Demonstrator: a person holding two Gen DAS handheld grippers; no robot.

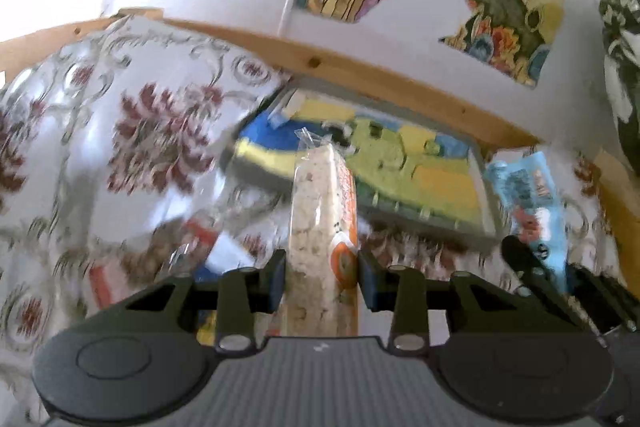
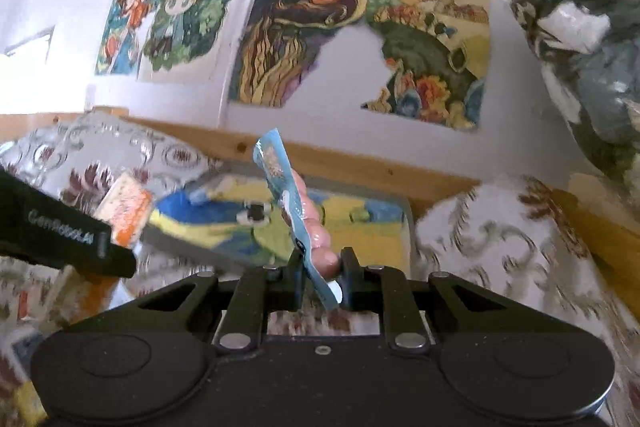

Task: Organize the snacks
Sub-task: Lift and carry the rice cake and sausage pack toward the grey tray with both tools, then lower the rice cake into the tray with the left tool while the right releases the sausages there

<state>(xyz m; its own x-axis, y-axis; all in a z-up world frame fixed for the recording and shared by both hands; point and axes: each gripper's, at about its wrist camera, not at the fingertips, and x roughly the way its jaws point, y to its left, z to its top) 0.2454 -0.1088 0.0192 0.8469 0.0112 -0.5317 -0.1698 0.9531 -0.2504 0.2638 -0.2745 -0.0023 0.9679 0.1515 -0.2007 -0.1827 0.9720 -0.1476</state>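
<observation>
While my left gripper [image 1: 322,277] clamps an upright clear-wrapped rice-cake pack with orange label [image 1: 322,227], my right gripper [image 2: 322,273] pinches a light-blue sausage snack packet [image 2: 294,211], jaws narrow.

White rice-cake pack [image 1: 320,223] with an orange label, held in black fingers [image 1: 276,279]. Light blue wrapper [image 2: 286,195] with pink sausage inside. Behind the pack, grey tray [image 1: 486,195] with blue, yellow and green picture; under it, white cloth [image 1: 132,131] with dark red flowers.
</observation>
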